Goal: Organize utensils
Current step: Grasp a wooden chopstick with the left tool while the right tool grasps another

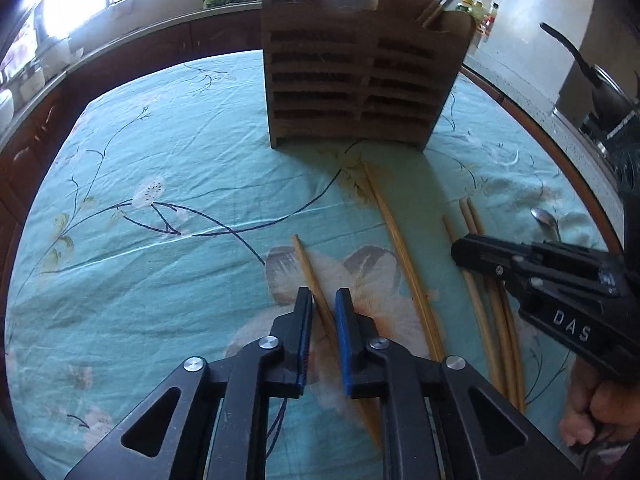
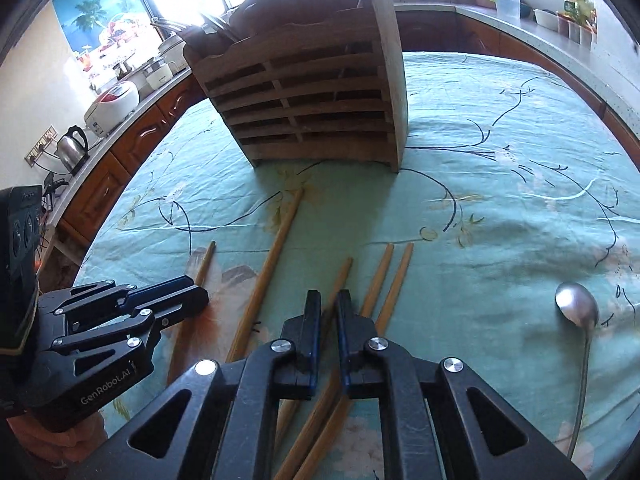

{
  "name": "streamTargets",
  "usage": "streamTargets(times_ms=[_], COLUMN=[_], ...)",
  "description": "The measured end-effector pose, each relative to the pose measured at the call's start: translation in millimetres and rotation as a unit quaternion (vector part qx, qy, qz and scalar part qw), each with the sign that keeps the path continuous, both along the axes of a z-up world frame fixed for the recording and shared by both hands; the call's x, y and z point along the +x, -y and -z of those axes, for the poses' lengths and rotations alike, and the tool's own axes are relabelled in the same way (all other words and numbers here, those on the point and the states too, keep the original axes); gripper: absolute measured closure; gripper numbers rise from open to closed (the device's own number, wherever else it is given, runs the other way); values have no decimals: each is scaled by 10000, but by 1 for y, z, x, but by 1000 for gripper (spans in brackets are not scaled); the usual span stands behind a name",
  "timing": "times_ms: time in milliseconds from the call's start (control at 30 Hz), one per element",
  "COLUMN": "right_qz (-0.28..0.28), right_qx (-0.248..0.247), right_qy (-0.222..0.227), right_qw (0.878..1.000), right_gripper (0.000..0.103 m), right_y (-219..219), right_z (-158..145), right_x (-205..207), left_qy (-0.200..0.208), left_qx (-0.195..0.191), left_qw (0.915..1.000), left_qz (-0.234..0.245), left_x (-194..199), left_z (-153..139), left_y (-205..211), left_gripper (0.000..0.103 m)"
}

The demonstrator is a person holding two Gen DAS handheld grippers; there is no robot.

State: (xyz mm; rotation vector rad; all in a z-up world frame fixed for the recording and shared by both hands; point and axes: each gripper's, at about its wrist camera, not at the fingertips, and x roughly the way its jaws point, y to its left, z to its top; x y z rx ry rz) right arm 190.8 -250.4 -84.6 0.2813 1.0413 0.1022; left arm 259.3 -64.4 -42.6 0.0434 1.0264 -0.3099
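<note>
A wooden utensil holder (image 1: pixel 352 80) (image 2: pixel 312 100) stands at the far side of the table with chopsticks in its top. Several wooden chopsticks lie loose on the cloth. My left gripper (image 1: pixel 324 300) is low over the table, its jaws narrowly apart around one short chopstick (image 1: pixel 308 264) (image 2: pixel 204 264). My right gripper (image 2: pixel 329 300) has its jaws narrowly apart around another chopstick (image 2: pixel 340 280); it also shows in the left wrist view (image 1: pixel 472 248). A long pair of chopsticks (image 1: pixel 400 248) (image 2: pixel 272 264) lies between them. A metal spoon (image 2: pixel 576 308) (image 1: pixel 546 220) lies at the right.
The table wears a teal floral cloth (image 1: pixel 160 200). Kitchen counters with a kettle (image 2: pixel 74 152), rice cooker (image 2: pixel 112 108) and containers surround it. A black pan (image 1: pixel 600 92) sits at the right counter.
</note>
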Motion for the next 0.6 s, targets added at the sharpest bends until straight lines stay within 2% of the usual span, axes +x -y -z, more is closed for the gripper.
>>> streamTargets(times_ms=[133, 267, 367, 533, 600], right_qz=[15, 34, 40, 47, 17], right_qx=[40, 8, -87, -144, -231], right_qy=[2, 4, 3, -15, -5], right_qw=[10000, 10000, 10000, 9999, 9997], right_gripper=[94, 94, 93, 92, 92], right_y=[-3, -6, -11, -14, -17], right_z=[-1, -1, -1, -1, 0], right_x=[2, 6, 8, 15, 17], left_qy=[-138, -242, -343, -215, -123], left_qx=[-201, -403, -495, -86, 29], left_qw=[9997, 9986, 9976, 9995, 9998], left_qz=[81, -235, -338, -209, -170], left_x=[-15, -16, -9, 0, 1], left_z=[-2, -6, -7, -7, -6], left_y=[-16, -36, -37, -20, -14], left_gripper=[96, 95, 92, 89, 93])
